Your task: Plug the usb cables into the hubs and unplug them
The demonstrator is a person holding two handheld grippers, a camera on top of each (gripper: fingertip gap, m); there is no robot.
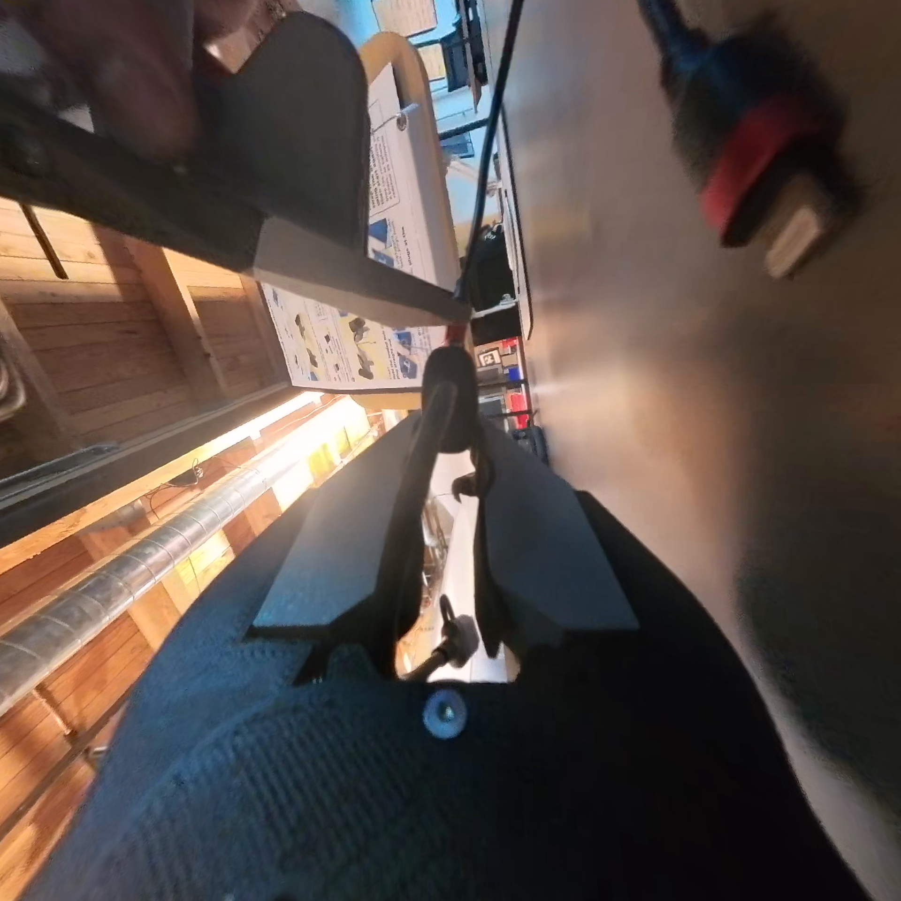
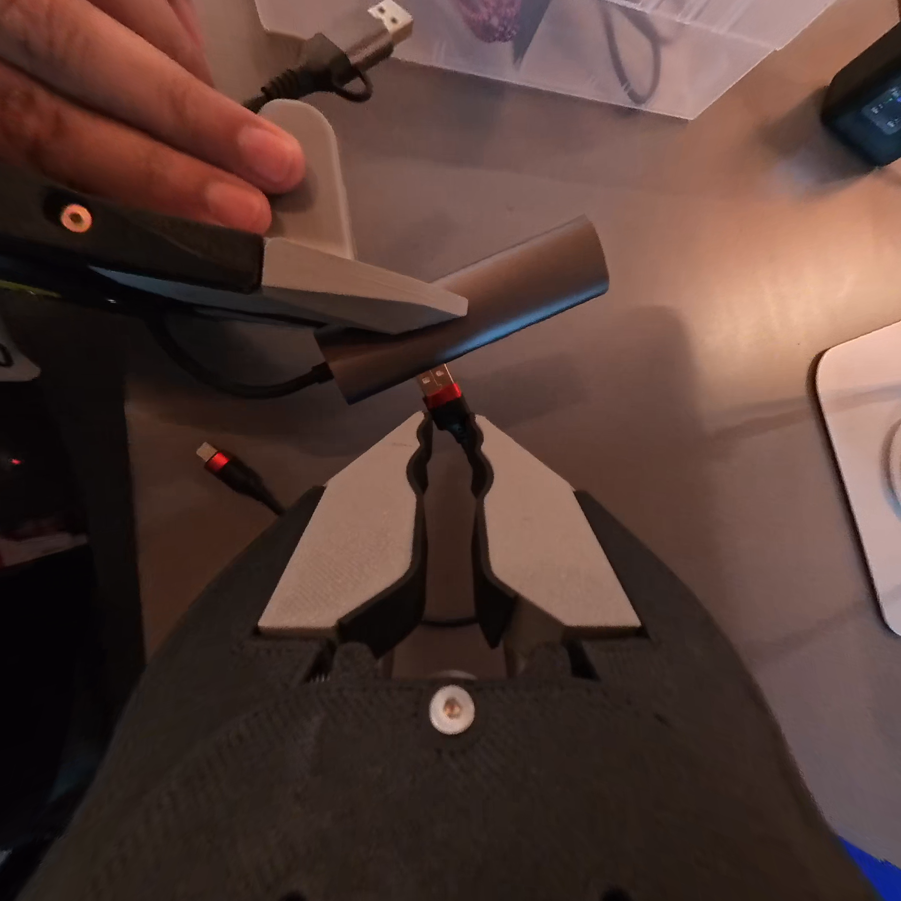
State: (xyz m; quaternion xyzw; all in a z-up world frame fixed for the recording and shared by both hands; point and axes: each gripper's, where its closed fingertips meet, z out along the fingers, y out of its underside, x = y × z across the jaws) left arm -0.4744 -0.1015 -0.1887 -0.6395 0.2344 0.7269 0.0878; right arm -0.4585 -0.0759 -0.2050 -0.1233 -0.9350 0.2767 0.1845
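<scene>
Red-collared USB-A plug (image 2: 440,390) sits clamped at the tips of the right gripper (image 2: 451,426), just above centre of the right wrist view, its black cable trailing back between the grey fingers (image 2: 361,531). Its metal end meets the lower long edge of the grey USB hub (image 2: 468,312); whether it is seated in a port cannot be told. The hub lies tilted across mid-frame, raised above the grey table (image 2: 658,292). The left gripper (image 2: 390,312), entering from the left with a hand (image 2: 136,122) on it, is clenched on the hub's left end. The hub's own black cable (image 2: 253,385) loops below it.

A second red-collared plug (image 2: 214,458) lies loose on the table at lower left of that view. A grey-and-black USB-A plug (image 2: 375,36) lies at the top edge, partly on a white sheet (image 2: 682,63). A dark device (image 2: 868,107) sits at upper right, a white pad (image 2: 848,439) at the right edge.

In the left wrist view, the left gripper (image 1: 451,434) is closed on the hub (image 1: 448,390), seen end-on at centre. The right gripper (image 1: 439,312) reaches in from upper left. A blurred red-collared plug (image 1: 760,195) shows at upper right.
</scene>
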